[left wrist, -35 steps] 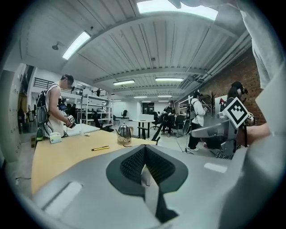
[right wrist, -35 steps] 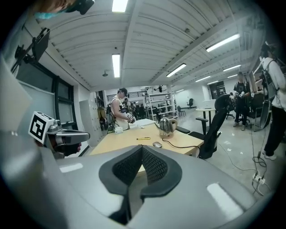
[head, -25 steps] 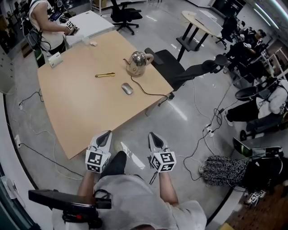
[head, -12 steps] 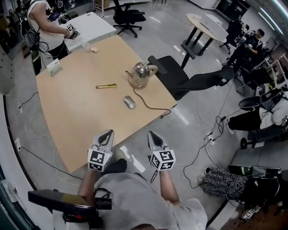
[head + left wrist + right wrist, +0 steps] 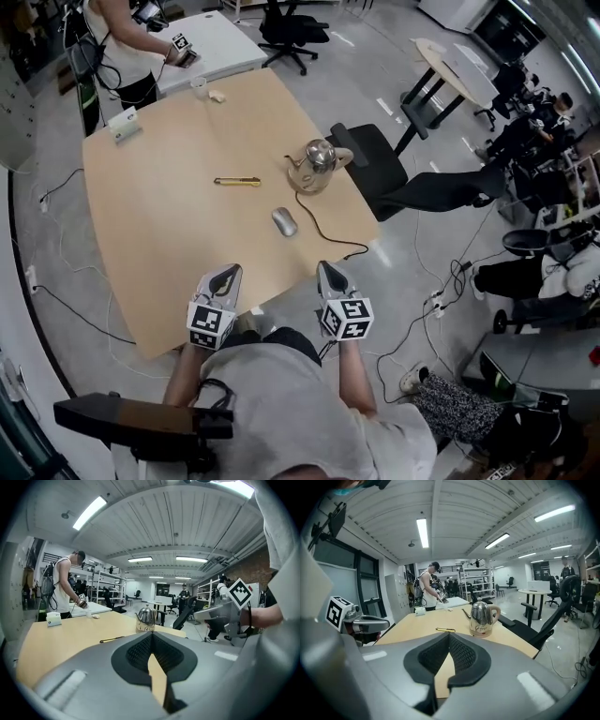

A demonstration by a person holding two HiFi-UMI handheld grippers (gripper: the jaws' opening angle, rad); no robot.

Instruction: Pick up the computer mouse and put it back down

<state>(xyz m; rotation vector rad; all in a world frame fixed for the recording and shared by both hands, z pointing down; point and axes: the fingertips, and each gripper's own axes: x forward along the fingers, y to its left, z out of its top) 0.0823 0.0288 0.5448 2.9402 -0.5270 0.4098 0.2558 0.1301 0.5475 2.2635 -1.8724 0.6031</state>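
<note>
- Head view: the table (image 5: 159,216) is seen nearer than a second ago. Its near edge, which was then ahead of both tools, is now reached by their tips.
- Head view: the mouse (image 5: 284,222) is left flat on the table, untouched. It is found at 1 o'clock from the left gripper (image 5: 225,272) and at 11 o'clock from the right gripper (image 5: 328,270), well apart from both.
- Head view: a kettle (image 5: 319,164) is placed at 1 o'clock from the mouse and a yellow tool (image 5: 236,182) at 10 o'clock. The kettle's cord (image 5: 323,236) is run past the mouse at 3 o'clock.
- Left gripper view: the jaws are seen pressed together at the tips, with nothing caught between them. The kettle and the yellow tool are shown at 12 o'clock beyond the jaws. The mouse is not shown here and is judged to be masked by the tool's own body.
- Right gripper view: the same is found, with the jaws closed on nothing and the kettle at 1 o'clock. The mouse is again not seen.
- Meaning for the task: only the approach is judged to be under way, and the pick-up is not yet begun. One pair of jaws must be opened and carried on toward 12 o'clock before the mouse can be taken. The cord should be kept clear of.
</note>
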